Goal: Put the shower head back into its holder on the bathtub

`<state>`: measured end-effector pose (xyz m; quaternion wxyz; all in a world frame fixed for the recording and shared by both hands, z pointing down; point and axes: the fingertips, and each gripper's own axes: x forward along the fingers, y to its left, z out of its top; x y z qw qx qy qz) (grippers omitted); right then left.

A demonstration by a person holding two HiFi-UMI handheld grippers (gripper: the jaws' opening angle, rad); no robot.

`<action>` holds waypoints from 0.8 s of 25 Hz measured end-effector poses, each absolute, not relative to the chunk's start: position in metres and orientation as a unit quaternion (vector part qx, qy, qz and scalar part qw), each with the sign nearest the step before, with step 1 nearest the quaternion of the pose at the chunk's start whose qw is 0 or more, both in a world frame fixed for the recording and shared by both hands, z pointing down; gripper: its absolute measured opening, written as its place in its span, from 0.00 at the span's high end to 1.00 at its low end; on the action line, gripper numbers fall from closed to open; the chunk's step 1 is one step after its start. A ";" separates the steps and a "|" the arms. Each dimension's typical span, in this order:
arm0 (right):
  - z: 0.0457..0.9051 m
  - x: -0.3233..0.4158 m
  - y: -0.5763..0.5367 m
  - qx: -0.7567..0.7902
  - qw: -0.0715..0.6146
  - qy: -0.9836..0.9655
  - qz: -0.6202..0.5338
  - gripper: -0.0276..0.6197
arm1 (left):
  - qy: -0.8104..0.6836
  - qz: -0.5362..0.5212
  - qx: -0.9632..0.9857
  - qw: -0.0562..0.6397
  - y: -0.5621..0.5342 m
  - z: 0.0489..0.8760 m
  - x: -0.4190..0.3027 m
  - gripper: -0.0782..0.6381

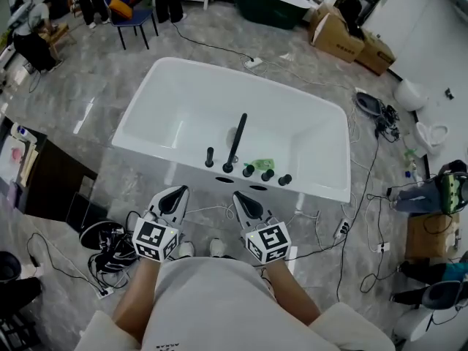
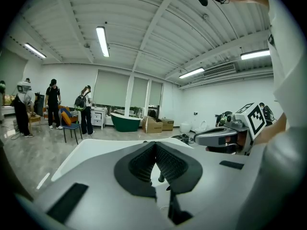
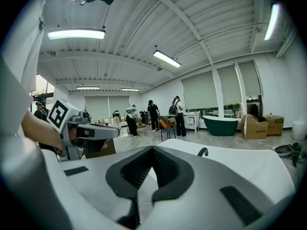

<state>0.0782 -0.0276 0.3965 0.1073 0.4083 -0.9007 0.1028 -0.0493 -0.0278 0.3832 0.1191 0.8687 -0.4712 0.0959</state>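
A white bathtub (image 1: 183,86) fills the middle of the head view. On its near rim stands a row of black fittings: a short post (image 1: 210,157), a long slim black piece (image 1: 236,141) reaching out over the basin, and three knobs (image 1: 268,175). I cannot tell which of them is the shower head. A small green item (image 1: 259,165) lies by the knobs. My left gripper (image 1: 178,191) and right gripper (image 1: 240,196) hover side by side just short of the rim, apart from the fittings. Both are shut and hold nothing, as the left gripper (image 2: 155,145) and right gripper (image 3: 152,150) views show.
Cables and a power strip (image 1: 342,229) trail over the grey floor to the right. Black shoes (image 1: 110,243) lie at my left, beside a dark cabinet (image 1: 44,185). Cardboard boxes (image 1: 340,35), a dark green tub (image 1: 270,6), a blue chair (image 1: 135,17) and people stand beyond.
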 end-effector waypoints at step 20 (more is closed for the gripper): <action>0.371 0.074 -0.015 0.467 0.095 -0.874 0.099 0.93 | -0.434 0.096 0.890 0.101 -0.020 0.370 -0.074 0.88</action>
